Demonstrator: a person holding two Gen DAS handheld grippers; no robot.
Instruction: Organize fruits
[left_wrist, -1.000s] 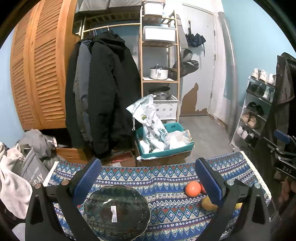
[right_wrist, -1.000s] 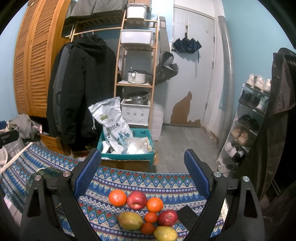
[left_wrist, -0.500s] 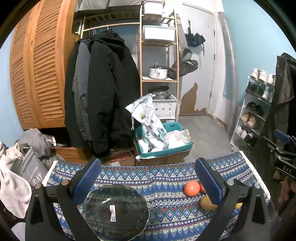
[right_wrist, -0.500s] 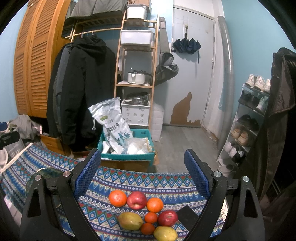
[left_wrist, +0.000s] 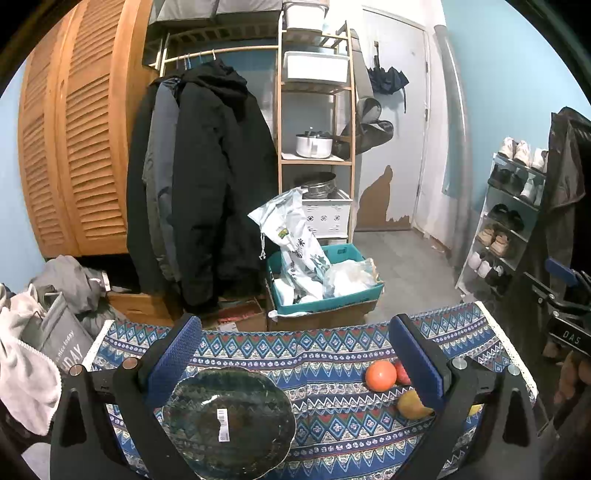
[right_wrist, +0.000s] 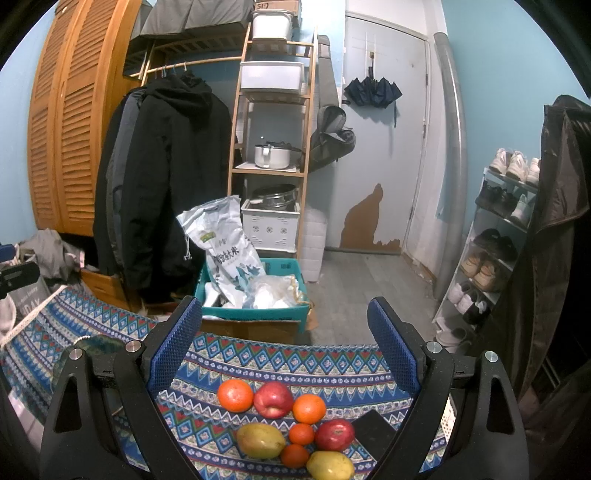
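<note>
White barcode sticker (left_wrist: 223, 424) on dark glass plate (left_wrist: 229, 421); grey bag (left_wrist: 61, 345) reads "nice today". Patterned cloth (left_wrist: 325, 354) covers bench. Left gripper (left_wrist: 295, 354) jaws apart over plate, empty. Right gripper (right_wrist: 284, 345) jaws apart above fruit pile (right_wrist: 286, 424) near bench's right edge. Teal crate (right_wrist: 255, 314) beyond far edge.

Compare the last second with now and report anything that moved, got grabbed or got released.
Nothing visibly changed: both hand-held grippers, left and right, stay open and empty, the plate is bare, and the fruit sits in the same cluster on the cloth.
</note>
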